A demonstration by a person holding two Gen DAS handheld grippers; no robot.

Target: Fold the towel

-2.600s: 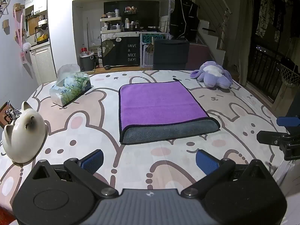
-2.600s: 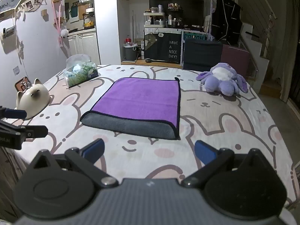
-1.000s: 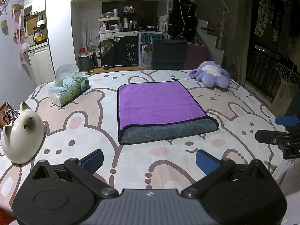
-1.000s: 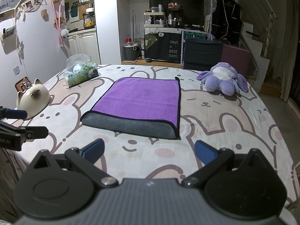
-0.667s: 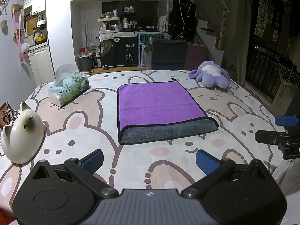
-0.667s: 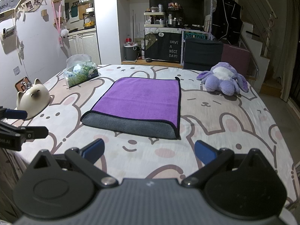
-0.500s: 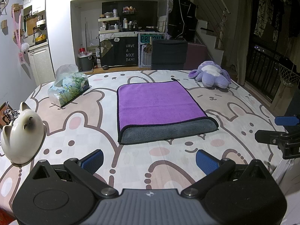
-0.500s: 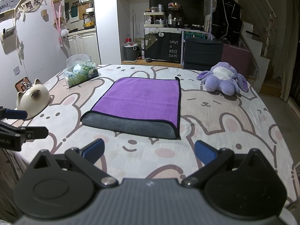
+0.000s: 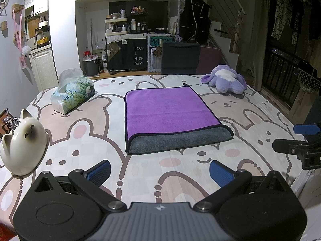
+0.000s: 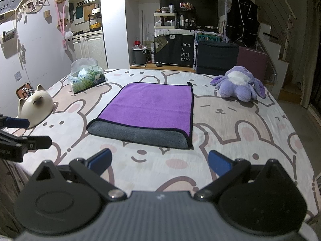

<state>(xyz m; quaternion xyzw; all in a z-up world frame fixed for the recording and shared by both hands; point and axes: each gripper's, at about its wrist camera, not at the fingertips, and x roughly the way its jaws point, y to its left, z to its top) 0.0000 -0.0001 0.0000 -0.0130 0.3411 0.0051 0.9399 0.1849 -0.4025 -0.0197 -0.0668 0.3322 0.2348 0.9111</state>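
Observation:
A purple towel [image 9: 168,108] with a grey underside lies folded flat in the middle of the bunny-print table [image 9: 180,168]; its grey fold edge [image 9: 180,140] faces me. It also shows in the right wrist view [image 10: 150,108]. My left gripper [image 9: 160,172] is open and empty, held back near the table's front edge, apart from the towel. My right gripper [image 10: 159,161] is open and empty, likewise short of the towel. The right gripper shows at the right edge of the left wrist view [image 9: 301,140]; the left gripper shows at the left edge of the right wrist view [image 10: 18,138].
A tissue pack [image 9: 72,94] lies at the back left. A white cat-shaped ceramic piece [image 9: 22,142] stands at the left edge. A purple plush toy [image 9: 226,81] lies at the back right. A dark chair [image 9: 180,55] stands behind the table.

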